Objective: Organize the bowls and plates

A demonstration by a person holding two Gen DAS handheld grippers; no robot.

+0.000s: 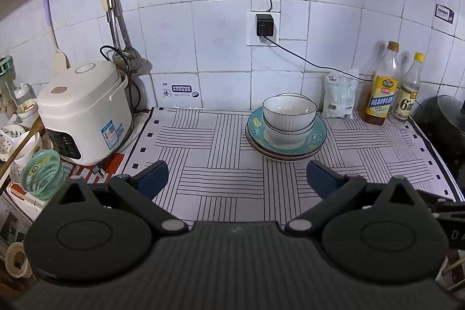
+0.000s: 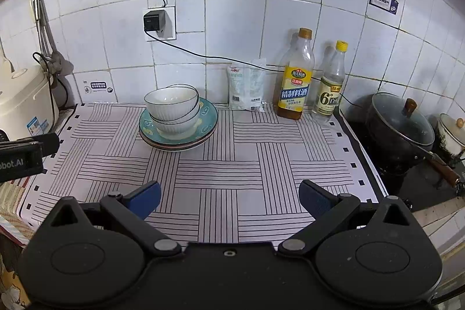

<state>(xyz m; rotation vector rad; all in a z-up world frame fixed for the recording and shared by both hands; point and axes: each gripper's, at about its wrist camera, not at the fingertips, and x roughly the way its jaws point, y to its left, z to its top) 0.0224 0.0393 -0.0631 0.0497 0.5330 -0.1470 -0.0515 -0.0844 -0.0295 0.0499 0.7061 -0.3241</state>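
Stacked white ribbed bowls (image 1: 289,114) sit on a stack of plates, the top one teal (image 1: 315,135), near the back wall on a striped mat (image 1: 221,164). The bowls (image 2: 171,106) and the teal plate (image 2: 207,114) also show in the right wrist view, left of centre. My left gripper (image 1: 237,179) is open and empty, above the mat in front of the stack. My right gripper (image 2: 229,195) is open and empty, above the mat's front, right of the stack. The left gripper's body (image 2: 26,153) shows at the left edge.
A white rice cooker (image 1: 84,109) stands at the left with a green basket (image 1: 42,175) beside it. Two bottles (image 2: 296,77) and a white packet (image 2: 247,86) stand against the back wall. A black lidded pot (image 2: 401,130) sits on the stove at the right. A cable (image 2: 203,54) runs along the wall.
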